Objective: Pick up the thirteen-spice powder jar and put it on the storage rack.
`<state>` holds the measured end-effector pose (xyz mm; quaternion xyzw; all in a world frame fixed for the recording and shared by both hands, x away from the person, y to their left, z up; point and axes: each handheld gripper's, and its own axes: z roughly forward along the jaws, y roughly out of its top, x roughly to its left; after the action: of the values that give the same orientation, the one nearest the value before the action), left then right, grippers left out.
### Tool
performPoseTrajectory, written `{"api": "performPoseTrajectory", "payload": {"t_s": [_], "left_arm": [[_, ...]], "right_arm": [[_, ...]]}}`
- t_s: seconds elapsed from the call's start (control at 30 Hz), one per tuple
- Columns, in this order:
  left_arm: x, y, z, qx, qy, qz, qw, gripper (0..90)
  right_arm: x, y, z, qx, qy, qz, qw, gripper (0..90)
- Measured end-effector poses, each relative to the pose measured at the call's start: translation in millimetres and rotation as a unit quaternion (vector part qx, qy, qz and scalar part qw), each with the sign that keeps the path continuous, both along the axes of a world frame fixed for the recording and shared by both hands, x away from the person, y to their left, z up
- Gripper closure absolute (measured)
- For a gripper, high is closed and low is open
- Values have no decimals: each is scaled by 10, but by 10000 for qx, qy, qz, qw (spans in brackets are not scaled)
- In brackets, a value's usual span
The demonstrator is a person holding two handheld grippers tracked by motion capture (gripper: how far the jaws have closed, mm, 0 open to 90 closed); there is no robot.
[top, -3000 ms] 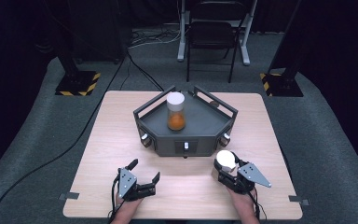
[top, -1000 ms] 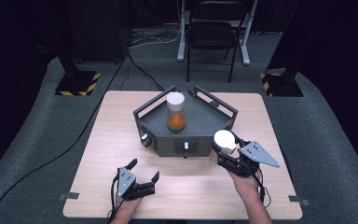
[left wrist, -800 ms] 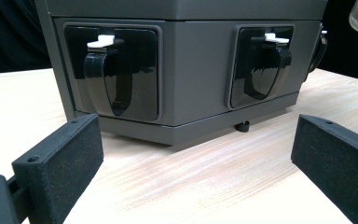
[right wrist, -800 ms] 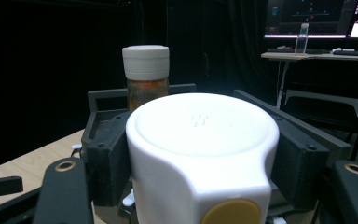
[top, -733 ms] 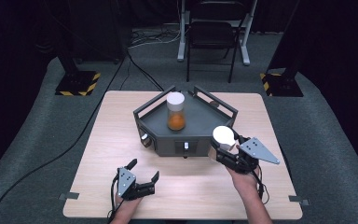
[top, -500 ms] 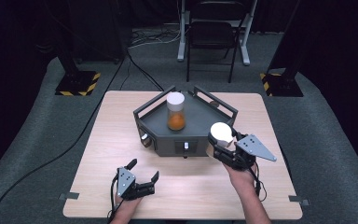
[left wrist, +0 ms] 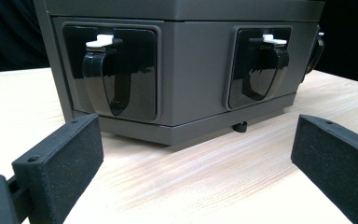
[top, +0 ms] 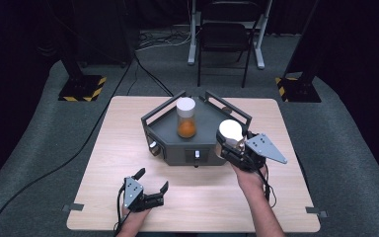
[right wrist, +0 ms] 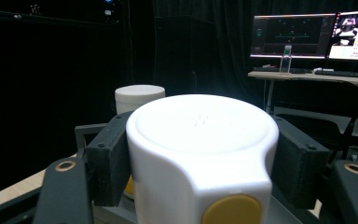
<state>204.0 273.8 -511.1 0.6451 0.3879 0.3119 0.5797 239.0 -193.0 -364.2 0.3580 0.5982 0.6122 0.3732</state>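
Two tools work at the tabletop (top: 108,148), and only the right one has shifted: three seconds back the right tool (top: 233,144) was down near the front right part of the tabletop, and since then it has travelled away from the person and a little up, so it now sits against the right front corner of the grey tray (top: 163,129). Its jaws are clamped on a white container (top: 230,132), one pad on each side of the body, as the right gripper view shows; that container (right wrist: 200,154) has a flat white top and a round yellow mark low on its front, and what it holds cannot be told. The left tool (top: 151,183) has kept its place near the front edge, jaws spread wide with nothing between them; in the left gripper view its pads (left wrist: 60,163) frame the tray's front wall (left wrist: 191,70), where two dark latches with white tips sit in recesses. Farther off, on the tray's deck, stands a clear jar (top: 186,118) with a white lid, upright, its lower part filled with something orange. Beyond the tabletop stands a dark chair (top: 225,39) on the grey floor
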Motion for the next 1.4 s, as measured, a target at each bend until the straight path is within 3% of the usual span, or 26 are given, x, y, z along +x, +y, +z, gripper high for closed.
{"api": "performPoseTrajectory", "payload": {"t_s": [0.37, 1.0, 1.17, 1.4], "left_arm": [[-1, 10, -3, -27, 4, -9, 10000, 21], [-1, 17, -4, -44, 13, -33, 10000, 21], [-26, -12, 4, 155, -70, -108, 9998, 21], [-27, -2, -2, 95, -59, -96, 9999, 21]], "right_arm": [[101, 124, 62, -61, -88, -159, 9998, 300], [307, 240, 82, 40, -182, -291, 9994, 300], [387, 319, 110, -61, -131, -329, 9994, 300], [459, 470, 95, -48, -79, -460, 9989, 300]]}}
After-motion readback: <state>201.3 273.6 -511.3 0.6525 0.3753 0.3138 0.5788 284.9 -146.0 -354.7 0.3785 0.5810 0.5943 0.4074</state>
